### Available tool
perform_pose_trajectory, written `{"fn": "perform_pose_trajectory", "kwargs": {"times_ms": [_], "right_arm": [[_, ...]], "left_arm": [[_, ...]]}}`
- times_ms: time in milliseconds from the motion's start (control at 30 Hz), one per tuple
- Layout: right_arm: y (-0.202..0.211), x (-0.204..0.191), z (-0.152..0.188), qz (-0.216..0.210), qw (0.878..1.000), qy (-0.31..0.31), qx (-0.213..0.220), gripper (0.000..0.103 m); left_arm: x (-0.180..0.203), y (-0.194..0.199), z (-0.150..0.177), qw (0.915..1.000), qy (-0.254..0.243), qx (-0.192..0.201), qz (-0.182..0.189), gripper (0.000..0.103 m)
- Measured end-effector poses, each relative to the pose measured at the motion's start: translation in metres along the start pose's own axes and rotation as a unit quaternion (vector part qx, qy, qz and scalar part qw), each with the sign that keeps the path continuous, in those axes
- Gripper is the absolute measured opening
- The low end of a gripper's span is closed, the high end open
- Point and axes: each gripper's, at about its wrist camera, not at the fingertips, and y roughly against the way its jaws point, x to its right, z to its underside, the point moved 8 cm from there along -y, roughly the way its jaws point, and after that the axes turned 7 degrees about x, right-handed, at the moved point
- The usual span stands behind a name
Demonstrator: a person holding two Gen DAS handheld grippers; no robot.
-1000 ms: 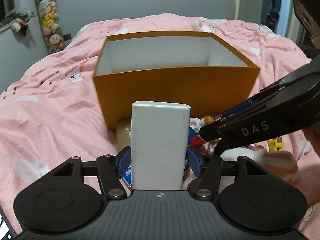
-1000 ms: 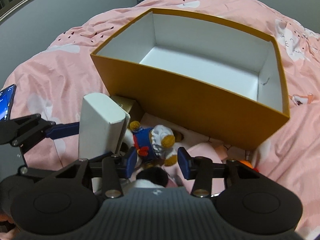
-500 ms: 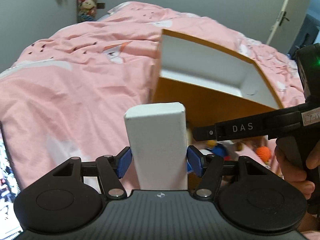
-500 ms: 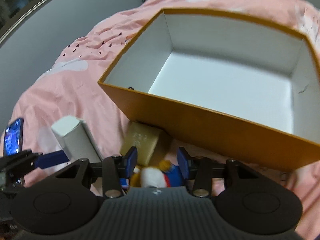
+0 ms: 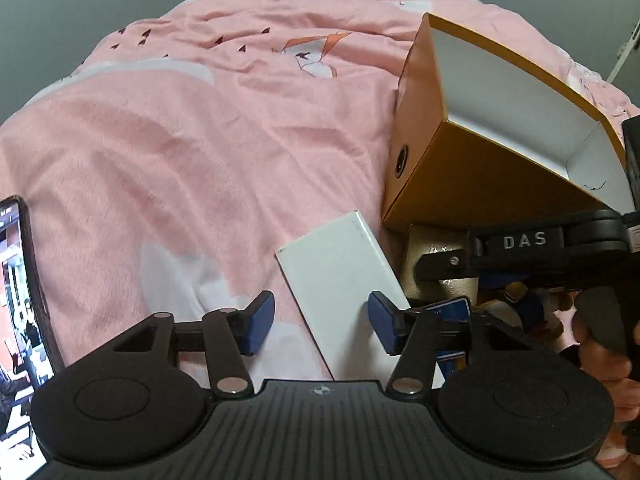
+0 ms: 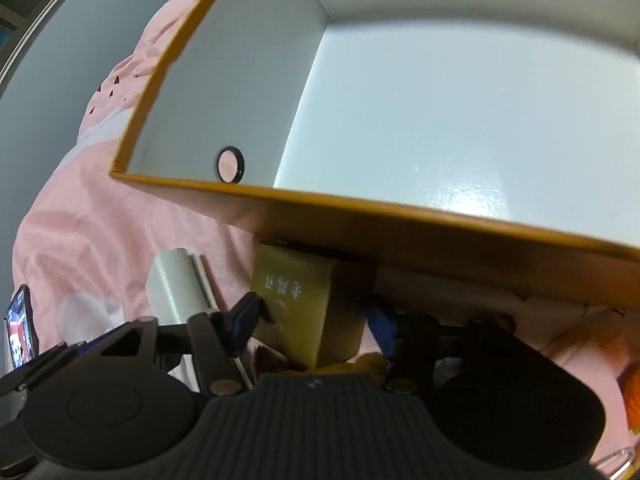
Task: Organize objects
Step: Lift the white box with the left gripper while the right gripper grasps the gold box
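Filling orange box (image 6: 400,224): empty, lying on pink bedding (image 5: 200,140). Gold box (image 6: 296,300) against its near wall, straight ahead between spread right gripper (image 6: 316,320) jaws, just opened wider, pads clear. White box (image 5: 340,280) flat, long axis skewed, between spread left gripper (image 5: 320,322) jaws, unpinched.

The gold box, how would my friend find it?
Find the big orange box with white insides on the pink blanket. Tucked against its near wall stands the small gold box, beside a plain white box. Only the gold one is shiny, with pale writing.
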Motion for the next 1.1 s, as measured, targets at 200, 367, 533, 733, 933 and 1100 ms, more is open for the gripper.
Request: {"fn": "perform_pose_trajectory", "kwargs": {"times_ms": [200, 367, 533, 733, 933, 1100], "right_arm": [[-0.014, -0.001, -0.001, -0.019, 1.000, -0.006, -0.005, 0.075], [0.006, -0.013, 0.001, -0.034, 0.999, 0.019, 0.017, 0.058], [0.024, -0.022, 0.007, -0.040, 0.998, 0.036, 0.035, 0.049], [0.050, -0.032, 0.010, -0.037, 0.994, 0.061, 0.084, 0.049], [0.091, -0.034, 0.010, -0.009, 0.986, 0.109, 0.126, 0.049], [0.113, -0.026, 0.014, -0.005, 0.984, 0.104, 0.143, 0.049]], "left_arm": [[0.001, 0.007, 0.001, 0.9996, 0.022, -0.004, 0.018, 0.063], [-0.005, -0.003, 0.009, 0.9986, 0.043, -0.024, 0.020, 0.064], [-0.009, -0.012, 0.012, 0.9954, 0.080, -0.028, 0.044, 0.072], [-0.010, -0.035, 0.020, 0.9870, 0.131, -0.050, 0.078, 0.074], [-0.004, -0.017, 0.017, 0.9859, 0.136, -0.021, 0.095, 0.045], [0.002, -0.008, 0.015, 0.9893, 0.113, -0.001, 0.092, 0.033]]}}
